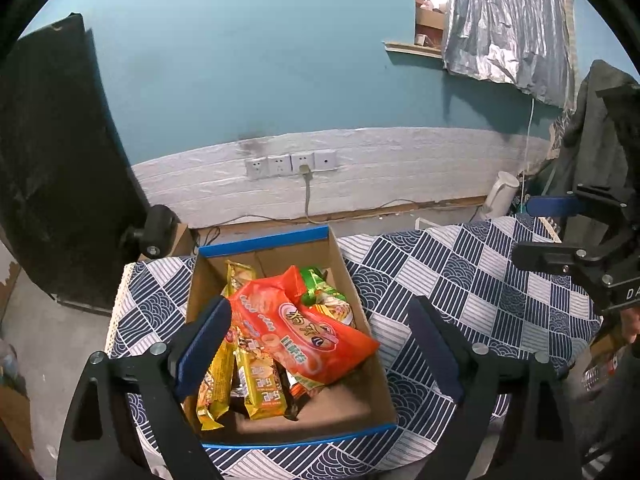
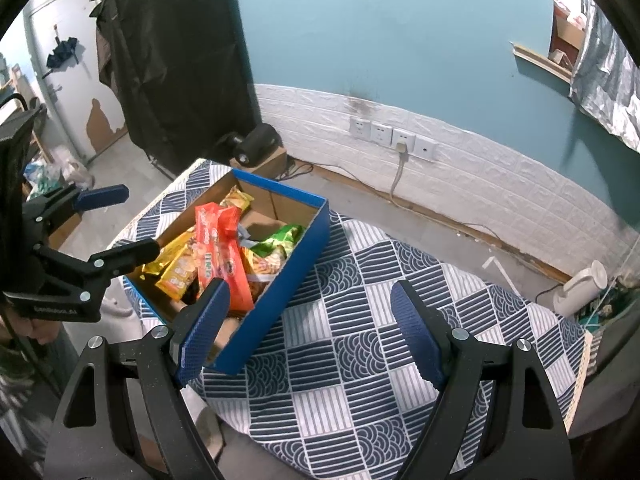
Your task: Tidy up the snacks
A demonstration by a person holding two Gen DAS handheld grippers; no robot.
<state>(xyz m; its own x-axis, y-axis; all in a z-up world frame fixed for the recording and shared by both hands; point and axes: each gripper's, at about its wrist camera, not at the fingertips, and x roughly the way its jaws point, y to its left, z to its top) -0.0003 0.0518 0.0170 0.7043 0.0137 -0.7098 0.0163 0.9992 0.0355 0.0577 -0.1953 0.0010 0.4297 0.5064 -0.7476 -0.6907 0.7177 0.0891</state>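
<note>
Door (image 2: pixel 60 92) shows only rightward; box (image 1: pixel 352 280) interior shows better leftward.

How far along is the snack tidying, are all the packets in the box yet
It looks close to done. The orange packet, yellow bars and green packet all lie in the cardboard box. No snacks show on the patterned cloth around it. Nothing is in hand: the left gripper and right gripper are both open and empty. What is left, if anything, is neatening the loose pile.
</note>
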